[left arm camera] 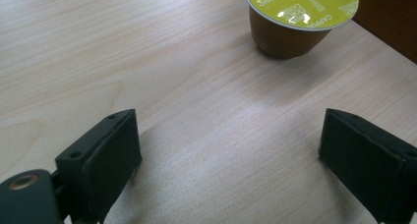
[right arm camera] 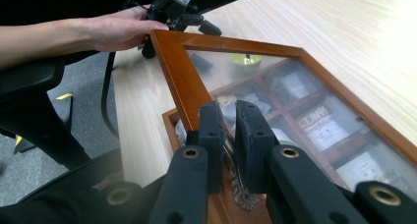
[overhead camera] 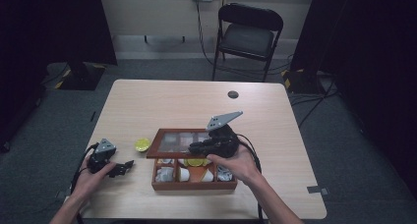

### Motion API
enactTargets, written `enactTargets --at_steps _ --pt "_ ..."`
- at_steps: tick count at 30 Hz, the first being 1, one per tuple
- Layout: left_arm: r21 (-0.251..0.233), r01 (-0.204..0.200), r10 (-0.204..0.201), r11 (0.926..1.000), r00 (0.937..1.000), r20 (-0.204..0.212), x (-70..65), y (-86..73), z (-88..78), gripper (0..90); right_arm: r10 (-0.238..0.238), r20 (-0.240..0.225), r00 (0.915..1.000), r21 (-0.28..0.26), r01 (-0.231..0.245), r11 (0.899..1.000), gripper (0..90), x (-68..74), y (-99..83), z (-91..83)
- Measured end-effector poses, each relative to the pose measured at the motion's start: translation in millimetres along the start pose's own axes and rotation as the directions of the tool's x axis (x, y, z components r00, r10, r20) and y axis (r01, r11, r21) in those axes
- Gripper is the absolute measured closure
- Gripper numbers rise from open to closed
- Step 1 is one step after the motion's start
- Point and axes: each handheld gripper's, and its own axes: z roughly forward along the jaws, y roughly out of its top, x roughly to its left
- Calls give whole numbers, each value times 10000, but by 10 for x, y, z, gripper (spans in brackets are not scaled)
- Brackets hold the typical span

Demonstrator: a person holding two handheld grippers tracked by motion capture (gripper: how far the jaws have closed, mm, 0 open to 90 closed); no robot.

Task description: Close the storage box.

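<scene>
A wooden box [overhead camera: 194, 186] with small compartments stands near the table's front edge. Its glass-paned lid [overhead camera: 177, 140] is raised at a slant. My right gripper [overhead camera: 193, 147] is shut on the lid's front edge, by a metal clasp; in the right gripper view the jaws [right arm camera: 230, 130] pinch the wooden frame [right arm camera: 182, 76]. A coffee capsule [overhead camera: 142, 144] with a yellow-green foil top stands on the table left of the box. My left gripper [overhead camera: 127, 166] rests low on the table, open, with the capsule [left arm camera: 301, 13] ahead of its jaws [left arm camera: 228, 155] and nothing between them.
The box compartments hold sachets and yellow capsules [overhead camera: 195, 162]. A dark round grommet [overhead camera: 233, 94] sits in the far part of the table [overhead camera: 162, 101]. A black folding chair [overhead camera: 250, 32] stands behind the table. Cables trail from both grippers.
</scene>
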Motion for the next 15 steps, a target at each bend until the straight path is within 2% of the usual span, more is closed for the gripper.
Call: enactTargets --at_steps 15 --pt "72 34 -34 10000 10000 -9 -4 20 30 43 -131 -120 9998 243 134 9996 820 44 -117 66"
